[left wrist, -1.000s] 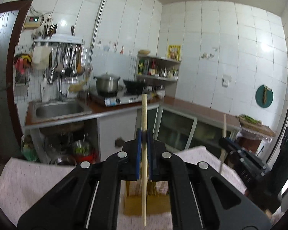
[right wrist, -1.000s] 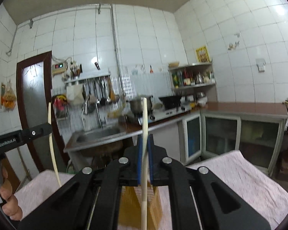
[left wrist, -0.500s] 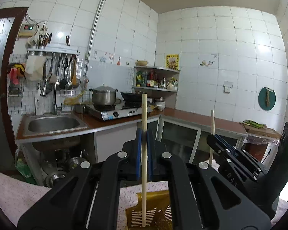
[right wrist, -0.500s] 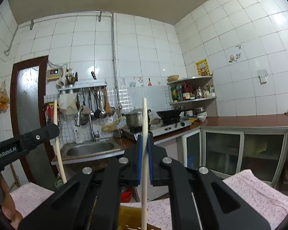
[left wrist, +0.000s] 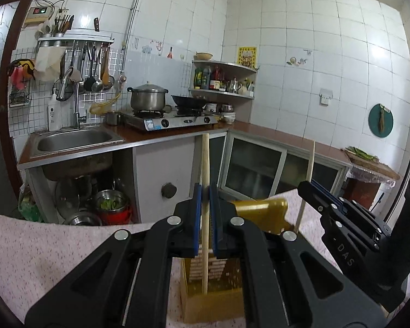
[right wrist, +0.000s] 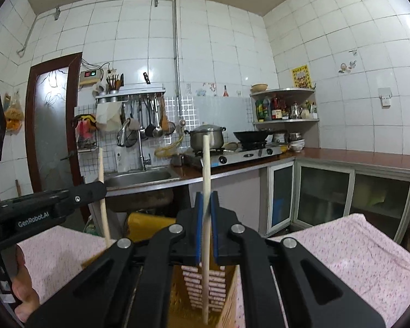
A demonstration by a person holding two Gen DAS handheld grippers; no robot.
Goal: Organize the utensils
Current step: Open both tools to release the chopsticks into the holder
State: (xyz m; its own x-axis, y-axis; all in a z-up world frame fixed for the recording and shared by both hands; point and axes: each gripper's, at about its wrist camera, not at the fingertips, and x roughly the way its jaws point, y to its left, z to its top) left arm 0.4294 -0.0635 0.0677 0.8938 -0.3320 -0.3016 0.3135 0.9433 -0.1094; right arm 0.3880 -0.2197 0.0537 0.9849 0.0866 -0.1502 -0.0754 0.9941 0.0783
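My left gripper (left wrist: 205, 191) is shut on a pale wooden chopstick (left wrist: 205, 164), held upright with its lower end inside a yellow slotted utensil holder (left wrist: 259, 213). My right gripper (right wrist: 205, 199) is shut on a second chopstick (right wrist: 205, 164), also upright, its lower end inside the same holder (right wrist: 150, 225). The right gripper (left wrist: 339, 218) with its chopstick (left wrist: 309, 169) shows at the right of the left wrist view. The left gripper (right wrist: 52, 205) with its chopstick (right wrist: 102, 191) shows at the left of the right wrist view.
The holder stands on a table with a pink patterned cloth (left wrist: 54, 254) (right wrist: 355, 254). Beyond the table are a sink (left wrist: 73, 139), a gas stove with a steel pot (left wrist: 149, 98) and wok, and glass-door cabinets (left wrist: 259, 169).
Both grippers have tilted up and then come down with their chopsticks. The chopstick ends now reach down into the yellow holder, which fills more of both views.
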